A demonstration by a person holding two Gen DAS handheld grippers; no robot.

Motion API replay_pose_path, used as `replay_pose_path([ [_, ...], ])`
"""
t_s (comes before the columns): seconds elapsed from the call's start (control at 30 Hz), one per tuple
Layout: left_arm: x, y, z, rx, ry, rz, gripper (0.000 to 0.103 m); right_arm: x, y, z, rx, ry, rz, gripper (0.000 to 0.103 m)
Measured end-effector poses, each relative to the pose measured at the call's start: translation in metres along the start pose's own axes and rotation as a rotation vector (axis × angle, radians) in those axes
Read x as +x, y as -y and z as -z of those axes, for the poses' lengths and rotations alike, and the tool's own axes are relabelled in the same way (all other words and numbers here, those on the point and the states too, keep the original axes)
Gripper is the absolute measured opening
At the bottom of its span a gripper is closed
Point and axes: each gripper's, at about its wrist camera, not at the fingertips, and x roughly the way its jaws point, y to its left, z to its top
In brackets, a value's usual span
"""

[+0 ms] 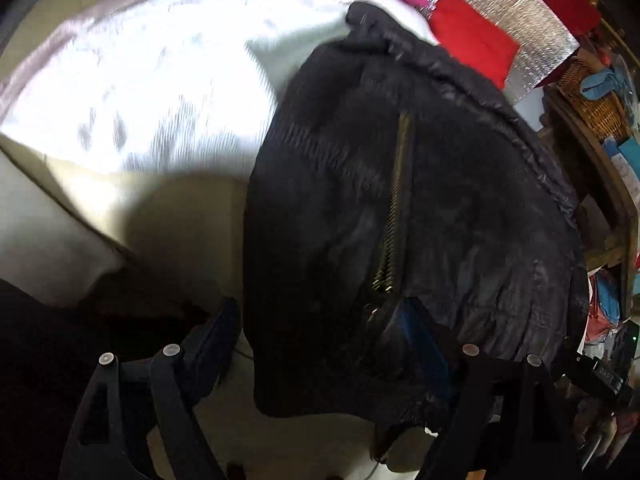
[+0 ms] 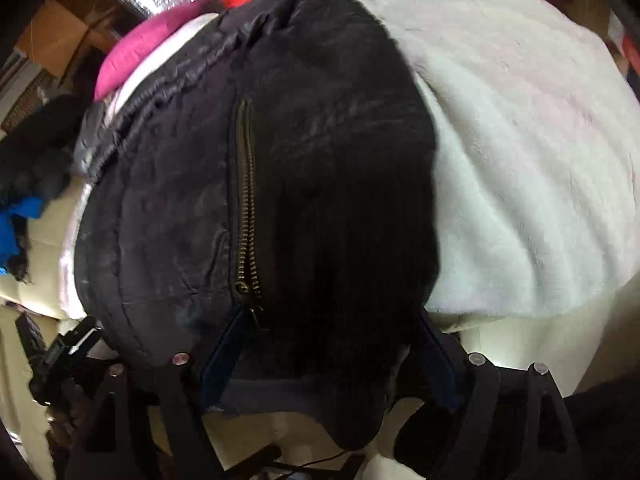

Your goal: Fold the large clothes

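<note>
A black jacket with a brass zipper lies bunched on a white fuzzy blanket spread over a bed, with a pink cushion and a red cushion beyond it. The left gripper stands spread wide above the jacket's near edge, the cloth passing between its fingers without either pad pressing on it. The right gripper is likewise released, its fingers splayed to either side of the jacket's lower hem near the zipper's end, grasping nothing.
</note>
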Motion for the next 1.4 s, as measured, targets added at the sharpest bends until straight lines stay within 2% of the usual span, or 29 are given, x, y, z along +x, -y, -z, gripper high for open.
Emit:
replay_pose_path([
  [0.03, 0.001, -0.001, 0.001, 0.002, 0.005, 0.013, 0.080, 0.000, -0.006, 0.001, -0.034, 0.001, 0.003, 0.082],
  [0.07, 0.000, 0.000, 0.001, 0.011, 0.018, 0.027, 0.066, -0.002, -0.009, 0.002, -0.056, 0.004, -0.002, 0.079],
  [0.1, -0.002, 0.002, 0.000, 0.017, 0.025, 0.033, 0.059, -0.006, -0.012, 0.004, -0.075, 0.014, -0.010, 0.076],
  [0.13, -0.002, 0.003, 0.001, 0.023, 0.027, 0.036, 0.058, -0.009, -0.015, 0.005, -0.092, 0.018, -0.005, 0.069],
  [0.17, -0.002, 0.004, 0.001, 0.033, 0.031, 0.035, 0.054, -0.010, -0.017, 0.007, -0.109, 0.022, 0.010, 0.058],
  [0.23, -0.002, 0.007, 0.000, 0.046, 0.036, 0.038, 0.049, -0.012, -0.018, 0.011, -0.117, 0.021, 0.034, 0.050],
  [0.27, -0.001, 0.009, -0.001, 0.051, 0.038, 0.036, 0.049, -0.014, -0.017, 0.013, -0.117, 0.024, 0.024, 0.050],
  [0.33, 0.002, 0.010, 0.001, 0.050, 0.030, 0.031, 0.051, -0.013, -0.016, 0.012, -0.109, 0.023, 0.018, 0.050],
  [0.4, 0.008, 0.009, -0.003, 0.039, -0.001, 0.014, 0.072, -0.005, -0.009, 0.009, -0.066, -0.002, 0.052, 0.059],
  [0.47, 0.021, 0.008, -0.001, 0.032, -0.061, -0.012, 0.083, 0.000, 0.000, 0.010, -0.010, -0.031, 0.041, 0.068],
  [0.57, 0.044, 0.009, 0.005, 0.027, -0.174, -0.012, 0.086, 0.001, 0.009, 0.008, 0.059, -0.064, 0.025, 0.073],
  [0.67, 0.047, 0.016, 0.006, 0.060, -0.174, -0.024, 0.086, 0.005, 0.007, 0.011, 0.035, -0.082, 0.044, 0.076],
  [0.73, 0.048, 0.020, 0.005, 0.069, -0.172, -0.003, 0.074, 0.011, 0.007, 0.019, 0.020, -0.109, 0.055, 0.076],
  [0.8, 0.048, 0.024, 0.002, 0.070, -0.170, 0.018, 0.051, 0.017, 0.002, 0.020, 0.009, -0.103, 0.040, 0.073],
  [0.83, 0.047, 0.024, 0.001, 0.068, -0.170, 0.018, 0.045, 0.017, 0.000, 0.020, -0.003, -0.103, 0.017, 0.056],
  [0.87, 0.046, 0.027, 0.001, 0.066, -0.170, 0.028, 0.035, 0.015, -0.002, 0.020, -0.003, -0.108, -0.020, 0.043],
  [0.9, 0.041, 0.029, 0.001, 0.068, -0.164, 0.046, 0.025, 0.011, -0.006, 0.021, -0.008, -0.109, -0.038, 0.038],
  [0.97, 0.023, 0.031, 0.006, 0.096, -0.138, 0.038, 0.022, 0.004, -0.021, 0.026, -0.047, -0.088, -0.050, 0.032],
  [1.07, 0.014, 0.039, 0.010, 0.128, -0.115, 0.026, 0.021, -0.003, -0.029, 0.032, -0.084, -0.064, -0.069, 0.032],
  [1.13, 0.013, 0.033, 0.012, 0.103, -0.140, 0.024, 0.028, 0.010, -0.026, 0.035, -0.062, -0.113, 0.005, 0.035],
  [1.17, 0.016, 0.031, 0.012, 0.085, -0.159, 0.017, 0.040, 0.018, -0.023, 0.037, -0.041, -0.142, 0.016, 0.035],
  [1.2, 0.019, 0.029, 0.012, 0.075, -0.169, 0.010, 0.059, 0.027, -0.022, 0.037, -0.018, -0.175, 0.011, 0.035],
  [1.23, 0.025, 0.028, 0.013, 0.070, -0.191, 0.008, 0.069, 0.034, -0.022, 0.038, -0.006, -0.196, 0.017, 0.038],
  [1.27, 0.032, 0.029, 0.014, 0.075, -0.218, 0.014, 0.072, 0.039, -0.023, 0.038, -0.007, -0.213, 0.031, 0.041],
  [1.33, 0.037, 0.029, 0.014, 0.086, -0.232, 0.012, 0.072, 0.049, -0.034, 0.038, -0.043, -0.223, 0.035, 0.041],
  [1.37, 0.035, 0.030, 0.014, 0.093, -0.225, 0.020, 0.065, 0.051, -0.041, 0.040, -0.077, -0.222, 0.040, 0.040],
  [1.4, 0.031, 0.030, 0.013, 0.095, -0.218, 0.033, 0.043, 0.049, -0.045, 0.041, -0.097, -0.217, 0.045, 0.030],
])
